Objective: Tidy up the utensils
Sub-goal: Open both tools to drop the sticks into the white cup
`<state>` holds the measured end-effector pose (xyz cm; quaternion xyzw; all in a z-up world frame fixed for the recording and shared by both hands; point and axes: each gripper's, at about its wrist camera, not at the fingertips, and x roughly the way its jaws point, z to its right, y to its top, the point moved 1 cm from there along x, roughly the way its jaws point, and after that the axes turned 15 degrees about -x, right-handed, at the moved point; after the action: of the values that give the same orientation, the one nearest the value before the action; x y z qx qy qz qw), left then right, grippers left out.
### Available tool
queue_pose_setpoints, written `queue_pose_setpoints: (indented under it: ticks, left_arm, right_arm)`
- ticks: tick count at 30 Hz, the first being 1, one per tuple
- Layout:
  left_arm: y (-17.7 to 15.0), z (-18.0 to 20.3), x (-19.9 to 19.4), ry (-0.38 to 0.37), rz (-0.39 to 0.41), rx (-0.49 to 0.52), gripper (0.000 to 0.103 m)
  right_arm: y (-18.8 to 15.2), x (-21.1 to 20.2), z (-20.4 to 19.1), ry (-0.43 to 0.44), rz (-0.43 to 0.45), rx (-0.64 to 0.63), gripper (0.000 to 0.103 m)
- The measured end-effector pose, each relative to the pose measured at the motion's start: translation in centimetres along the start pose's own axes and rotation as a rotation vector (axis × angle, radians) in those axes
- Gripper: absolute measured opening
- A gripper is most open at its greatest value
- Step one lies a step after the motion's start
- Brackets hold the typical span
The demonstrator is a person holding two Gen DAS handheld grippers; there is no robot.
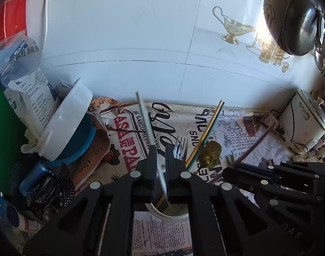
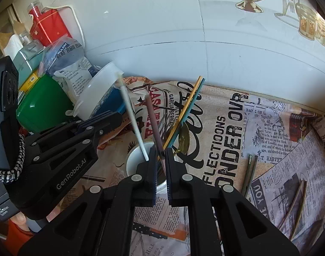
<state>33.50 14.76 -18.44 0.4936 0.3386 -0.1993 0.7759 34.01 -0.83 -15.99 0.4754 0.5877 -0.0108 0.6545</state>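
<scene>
Over a white cup (image 2: 139, 160) on the newspaper-covered worktop (image 2: 269, 128), the left tool (image 1: 161, 155) is pinching a white chopstick (image 1: 145, 117), the right tool (image 2: 160, 157) a purple one (image 2: 155, 125). Only the right view is showing loose chopsticks (image 2: 251, 170) lying on open paper beside it.

Fork (image 1: 180, 149) and chopsticks (image 2: 184, 111) stand in the cup (image 2: 134, 160).

Both fisheye views sit just behind their own gripper fingers, tilted steeply down at the newspaper-covered table (image 1: 237, 128) and facing the far tiled wall (image 1: 119, 32). Each hangs close over the white cup (image 2: 139, 157) of utensils. The left view catches the right gripper (image 1: 232, 166) on its right; the right view catches the left gripper (image 2: 117, 115) on its left. Both share the cup, the chopsticks and the left clutter.
</scene>
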Motion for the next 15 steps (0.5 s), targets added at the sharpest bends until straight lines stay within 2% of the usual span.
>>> queue_pose_setpoints:
  ticks: [6, 11, 15]
  left_arm:
    - [-0.1, 1.3, -2.2, 0.009, 0.023, 0.020, 0.011]
    - [-0.2, 3.2, -4.6, 0.003, 0.071, 0.040, 0.026]
    - [-0.5, 5.0, -6.2, -0.002, 0.104, 0.064, 0.034]
  right_arm:
    - [0.0, -2.4, 0.0, -0.014, 0.036, -0.036, 0.015]
    - [-0.1, -5.1, 0.8, -0.036, 0.083, -0.056, 0.020]
    - [-0.7, -7.5, 1.8, -0.069, 0.121, -0.060, 0.026]
